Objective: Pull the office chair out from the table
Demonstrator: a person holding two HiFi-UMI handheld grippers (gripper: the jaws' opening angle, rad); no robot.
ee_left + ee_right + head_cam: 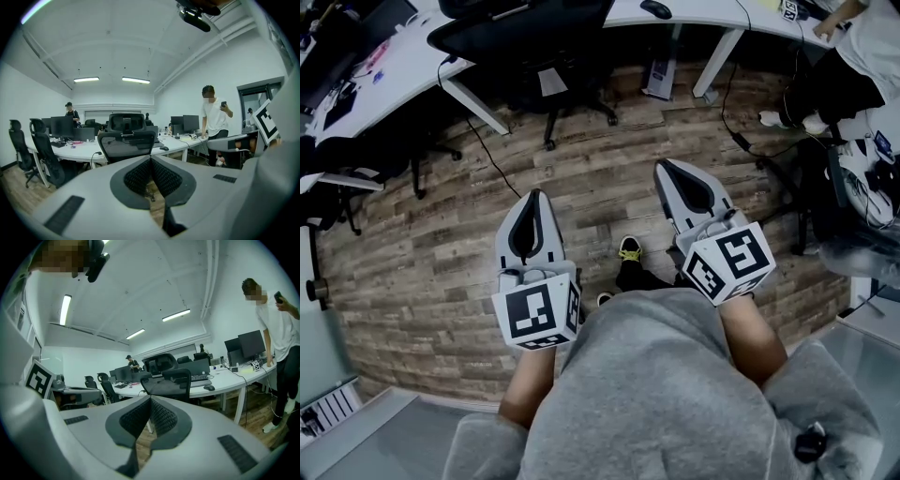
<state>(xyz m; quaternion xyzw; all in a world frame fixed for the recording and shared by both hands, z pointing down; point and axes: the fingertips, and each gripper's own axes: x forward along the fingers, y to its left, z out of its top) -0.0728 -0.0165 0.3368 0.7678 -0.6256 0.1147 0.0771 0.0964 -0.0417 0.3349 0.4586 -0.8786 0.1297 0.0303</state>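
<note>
Black mesh-backed office chair (525, 37) pushed in at a white curved table (394, 66). The left gripper (534, 197) and right gripper (666, 167), both clenched on nothing, are well short of it. Head view shows its wheeled base. Gripper views show its upright back and headrest, facing the grippers.

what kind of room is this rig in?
Open-plan office, most likely: long white desks with monitors on them, and a mesh-backed office chair drawn up to one desk.

Head down; gripper views (seemingly level) share chair (126, 143).
</note>
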